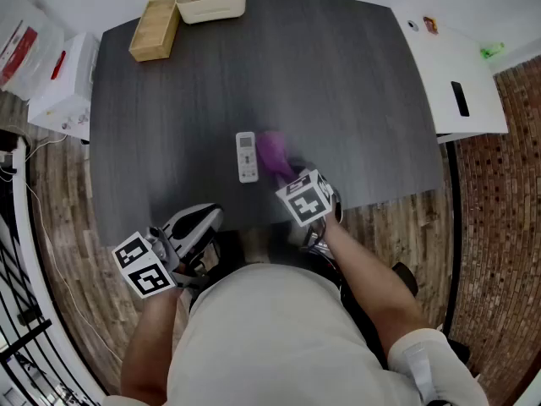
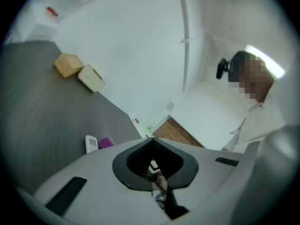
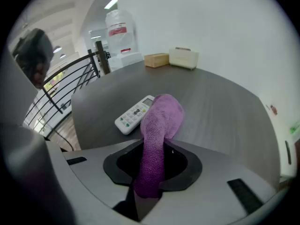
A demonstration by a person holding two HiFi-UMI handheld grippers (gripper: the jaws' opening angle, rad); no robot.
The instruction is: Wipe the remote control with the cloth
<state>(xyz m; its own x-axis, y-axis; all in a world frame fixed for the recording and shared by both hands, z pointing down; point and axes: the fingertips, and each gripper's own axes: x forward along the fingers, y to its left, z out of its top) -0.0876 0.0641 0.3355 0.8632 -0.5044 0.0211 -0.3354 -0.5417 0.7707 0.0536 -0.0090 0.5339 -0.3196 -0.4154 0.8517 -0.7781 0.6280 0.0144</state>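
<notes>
A white remote control (image 1: 246, 156) lies face up near the front of the dark grey table (image 1: 355, 100). Just right of it hangs a purple cloth (image 1: 274, 151), and my right gripper (image 1: 293, 178) is shut on its near end. In the right gripper view the cloth (image 3: 159, 125) runs out from between the jaws and droops beside the remote (image 3: 134, 115); I cannot tell if they touch. My left gripper (image 1: 199, 223) is shut and holds nothing, low at the table's front edge, left of the remote. In the left gripper view the remote (image 2: 91, 144) and the cloth (image 2: 106, 142) show far off.
A wooden box (image 1: 155, 29) and a white container (image 1: 211, 0) stand at the table's far edge. A white cabinet (image 1: 452, 74) stands to the right. White boxes (image 1: 63, 79) and a black railing (image 3: 70, 83) are on the left. Wood floor surrounds the table.
</notes>
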